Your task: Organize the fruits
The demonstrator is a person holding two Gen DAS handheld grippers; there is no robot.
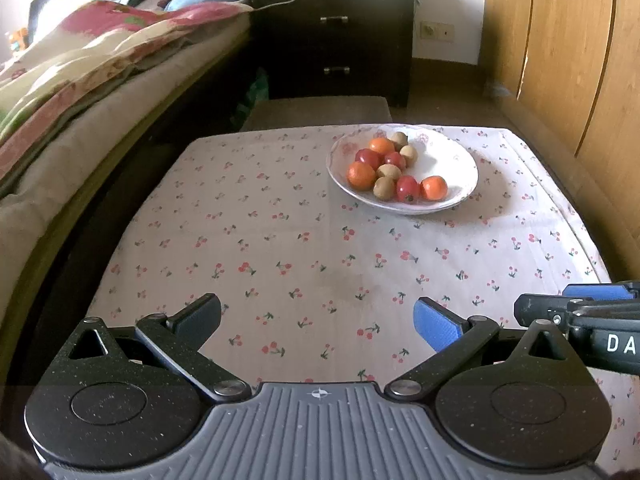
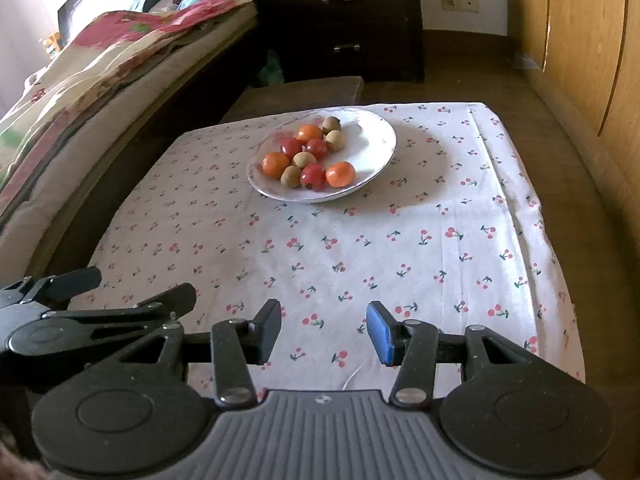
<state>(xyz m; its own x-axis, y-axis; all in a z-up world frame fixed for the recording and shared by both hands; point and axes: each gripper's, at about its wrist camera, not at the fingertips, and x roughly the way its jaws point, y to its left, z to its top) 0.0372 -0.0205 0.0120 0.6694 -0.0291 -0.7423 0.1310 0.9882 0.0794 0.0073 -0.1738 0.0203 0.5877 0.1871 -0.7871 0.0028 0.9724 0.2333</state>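
While both our grippers, left gripper (image 1: 316,320) and right gripper (image 2: 325,330), hung with fingers spread and holding nothing, the fruits (image 1: 394,170) sat piled in the white bowl (image 1: 452,160) on the far side of the surface (image 1: 280,240).

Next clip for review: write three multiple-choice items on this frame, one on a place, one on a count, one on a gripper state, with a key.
1. Where are the fruits?
A. in the white ceramic bowl
B. loose on the cloth
C. on the bed

2. How many orange round fruits?
A. one
B. three
C. six

3. How is the left gripper?
A. open, empty
B. shut on a fruit
C. shut, empty

Key: A, all lie in the bowl on the cherry-print tablecloth; B, three are orange among red and brown ones; A, its fingers stand apart, nothing between.
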